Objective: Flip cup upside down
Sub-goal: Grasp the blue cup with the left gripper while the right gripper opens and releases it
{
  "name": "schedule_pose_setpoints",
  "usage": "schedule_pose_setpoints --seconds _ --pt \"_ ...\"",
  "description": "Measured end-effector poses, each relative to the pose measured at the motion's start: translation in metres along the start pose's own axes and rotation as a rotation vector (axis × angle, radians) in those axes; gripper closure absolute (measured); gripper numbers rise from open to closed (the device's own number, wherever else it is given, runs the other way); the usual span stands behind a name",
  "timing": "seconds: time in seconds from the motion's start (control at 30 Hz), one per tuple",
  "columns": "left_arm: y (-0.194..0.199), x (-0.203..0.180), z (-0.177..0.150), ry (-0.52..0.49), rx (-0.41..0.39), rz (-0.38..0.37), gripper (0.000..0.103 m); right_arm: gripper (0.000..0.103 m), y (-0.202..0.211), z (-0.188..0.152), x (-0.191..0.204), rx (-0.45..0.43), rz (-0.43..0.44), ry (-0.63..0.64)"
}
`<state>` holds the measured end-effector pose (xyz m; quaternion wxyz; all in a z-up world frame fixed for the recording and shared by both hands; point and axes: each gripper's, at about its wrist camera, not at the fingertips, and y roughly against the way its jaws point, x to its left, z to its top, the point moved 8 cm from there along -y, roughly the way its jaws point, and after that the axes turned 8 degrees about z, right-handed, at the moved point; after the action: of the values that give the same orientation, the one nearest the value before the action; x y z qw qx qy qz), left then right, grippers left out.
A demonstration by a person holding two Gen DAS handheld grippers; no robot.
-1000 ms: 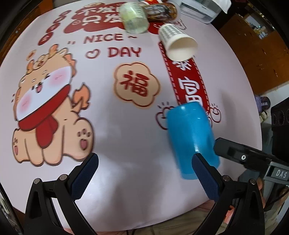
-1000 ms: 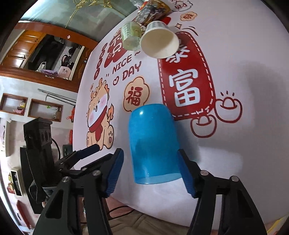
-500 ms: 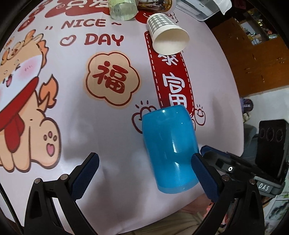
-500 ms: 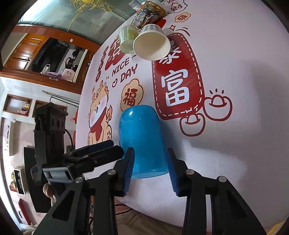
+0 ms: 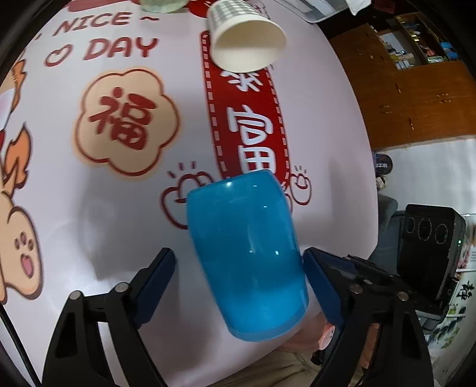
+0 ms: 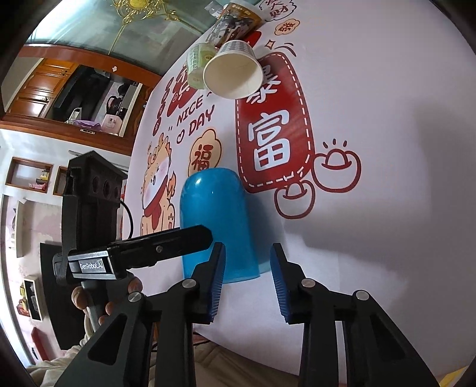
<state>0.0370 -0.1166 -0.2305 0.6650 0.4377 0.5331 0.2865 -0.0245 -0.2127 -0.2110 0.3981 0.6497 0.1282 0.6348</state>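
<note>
A blue plastic cup (image 5: 247, 256) stands upside down, mouth down, on the printed tablecloth near the front edge; it also shows in the right wrist view (image 6: 217, 223). My left gripper (image 5: 238, 282) is open, its fingers on either side of the cup's lower part with small gaps. My right gripper (image 6: 245, 279) is open and empty, just in front of and slightly right of the cup. The left gripper's finger (image 6: 166, 244) crosses in front of the cup's left side in the right wrist view.
A white paper cup (image 5: 247, 44) lies on its side at the back, mouth toward me, also in the right wrist view (image 6: 233, 74). A pale green cup (image 6: 197, 64) and a printed cup (image 6: 238, 18) lie behind it. The table edge is close below the grippers.
My right gripper has let go of the blue cup and pulled back to the right. My left gripper has moved right and forward until its open fingers flank the cup.
</note>
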Motion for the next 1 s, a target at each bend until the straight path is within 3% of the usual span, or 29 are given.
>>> schedule_pose_setpoints --seconds 0.13,0.67,0.83,1.0 --pt "-0.002 -0.009 0.001 -0.019 0.014 -0.055 0.035 0.072 0.001 0.001 -0.003 -0.004 -0.013 0.004" --pt "0.012 -0.016 0.002 -0.174 -0.139 0.113 0.037 0.072 -0.005 0.000 -0.005 0.012 -0.014 0.020" --pt "0.013 -0.014 0.001 -0.199 -0.127 0.120 0.037 0.072 -0.004 0.003 -0.006 0.012 -0.005 0.006" --pt "0.013 -0.009 0.003 -0.185 -0.066 0.096 0.036 0.072 -0.004 0.008 -0.005 -0.001 0.004 -0.002"
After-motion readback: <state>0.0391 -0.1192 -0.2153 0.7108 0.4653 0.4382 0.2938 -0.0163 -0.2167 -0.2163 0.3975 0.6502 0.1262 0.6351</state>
